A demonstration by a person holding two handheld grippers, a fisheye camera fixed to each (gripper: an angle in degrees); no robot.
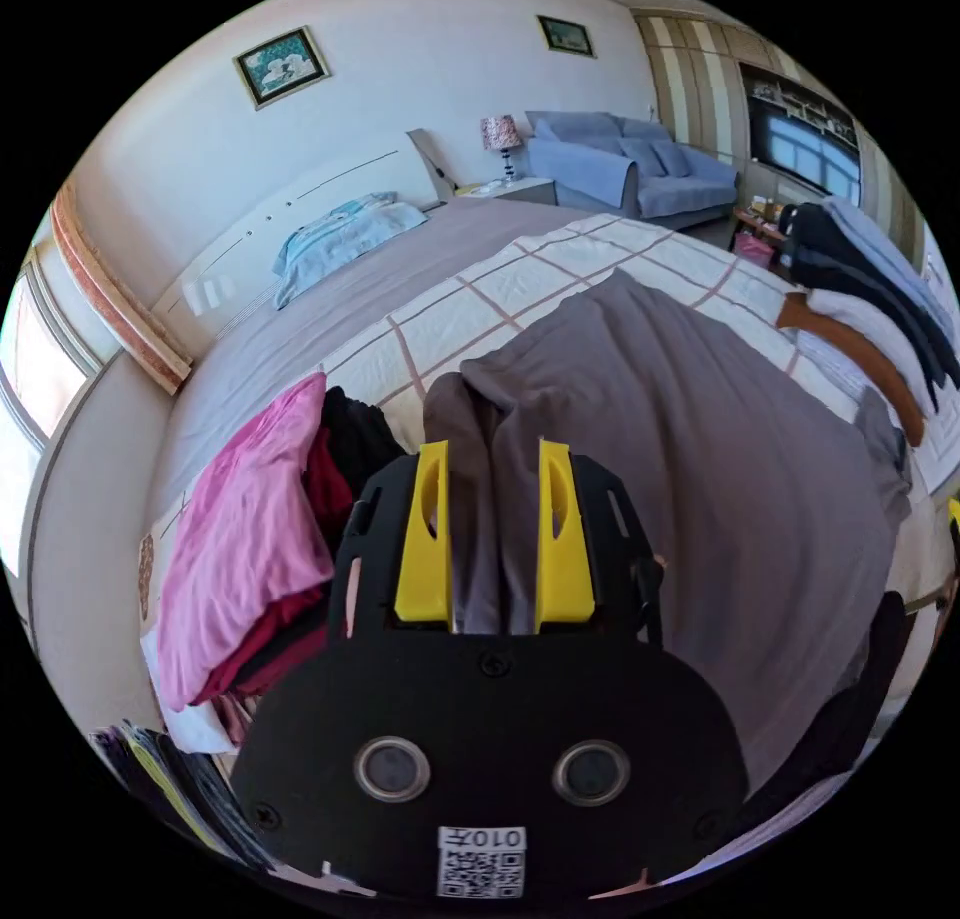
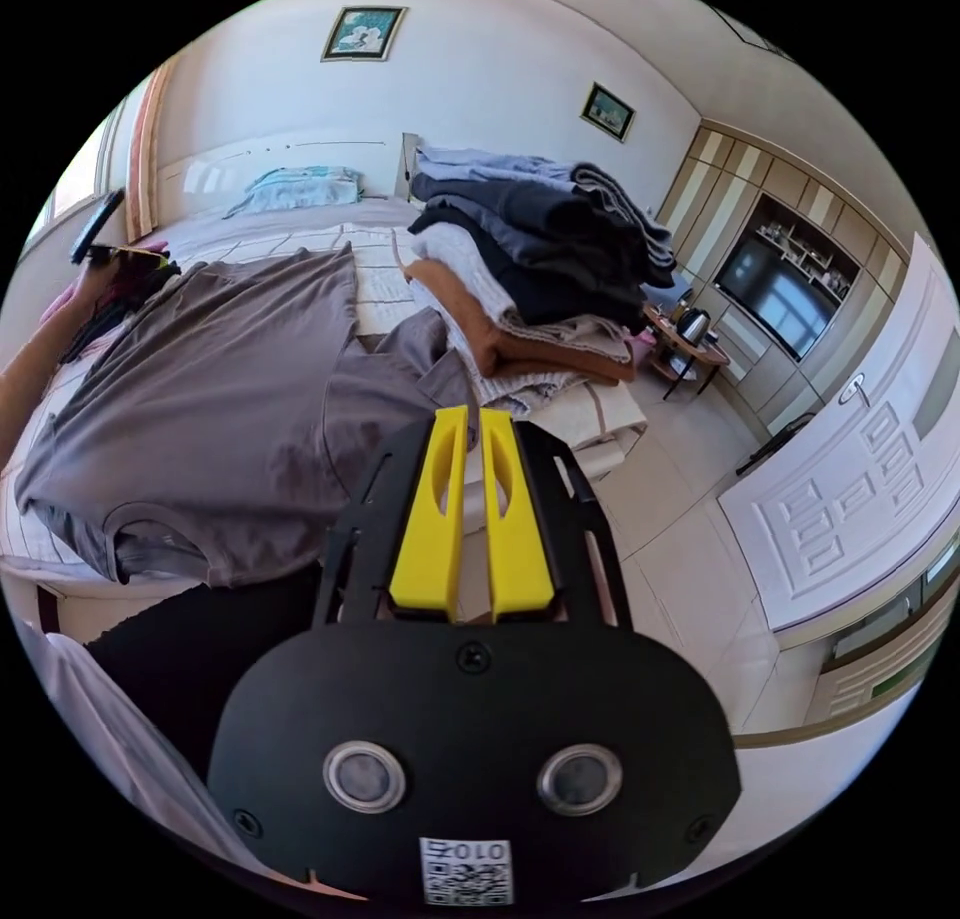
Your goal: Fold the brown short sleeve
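Brown short sleeve (image 1: 700, 459) in left claw (image 1: 492, 449)

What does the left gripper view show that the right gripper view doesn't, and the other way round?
Left gripper view: the left gripper with jaws shut on a bunched fold of the brown shirt, plus a bedside lamp.
Right gripper view: the right gripper with jaws nearly together at the shirt's edge, a white door and a kettle.
Shared: the shirt spread on the bed, the stack of folded clothes and the TV.
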